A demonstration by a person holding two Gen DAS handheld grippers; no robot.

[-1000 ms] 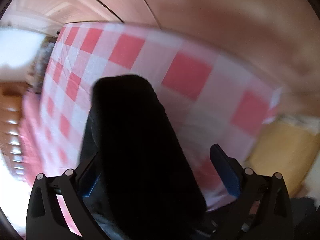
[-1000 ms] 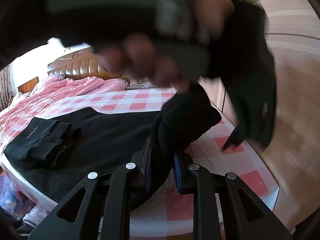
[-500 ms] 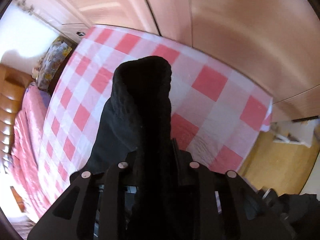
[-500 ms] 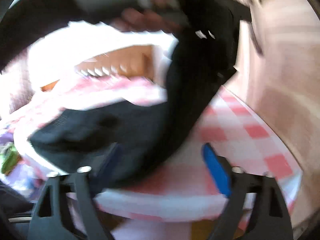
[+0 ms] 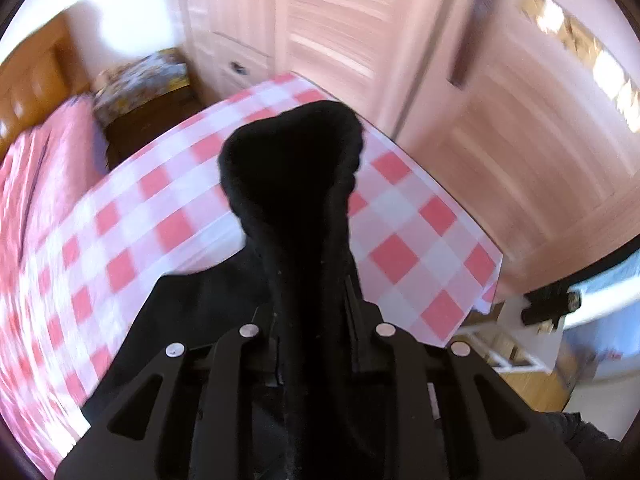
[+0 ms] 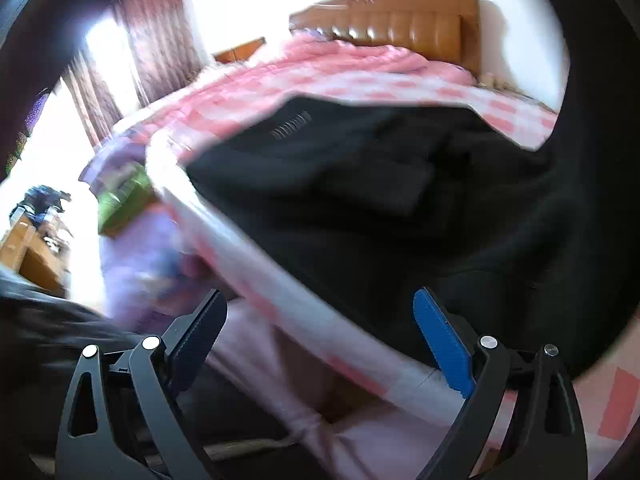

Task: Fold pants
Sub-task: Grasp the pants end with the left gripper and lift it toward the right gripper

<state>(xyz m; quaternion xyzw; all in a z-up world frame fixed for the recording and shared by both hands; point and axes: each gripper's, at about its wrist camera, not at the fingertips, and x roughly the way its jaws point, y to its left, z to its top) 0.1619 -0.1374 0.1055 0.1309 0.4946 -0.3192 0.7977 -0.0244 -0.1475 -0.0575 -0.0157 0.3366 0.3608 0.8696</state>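
Observation:
The black pants (image 6: 400, 200) lie spread on the pink-checked bed (image 6: 328, 80), with a folded part near the far side. In the left wrist view my left gripper (image 5: 312, 300) is shut on a bunched end of the pants (image 5: 292, 184) and holds it up above the checked sheet (image 5: 400, 240). In the right wrist view my right gripper (image 6: 320, 336) is open and empty, at the near edge of the bed, with the black cloth just beyond its blue pad (image 6: 440, 340).
A brown padded headboard (image 6: 400, 20) stands at the far end of the bed. Curtains (image 6: 152, 40) and a bright window are at the left. Pink wardrobe doors (image 5: 500, 100) rise past the bed's corner. A patterned nightstand (image 5: 140, 80) sits by the bed.
My right gripper has let go of the pants, opened, and swung left toward the bed's near edge. My left gripper closed on the pants end and lifted it.

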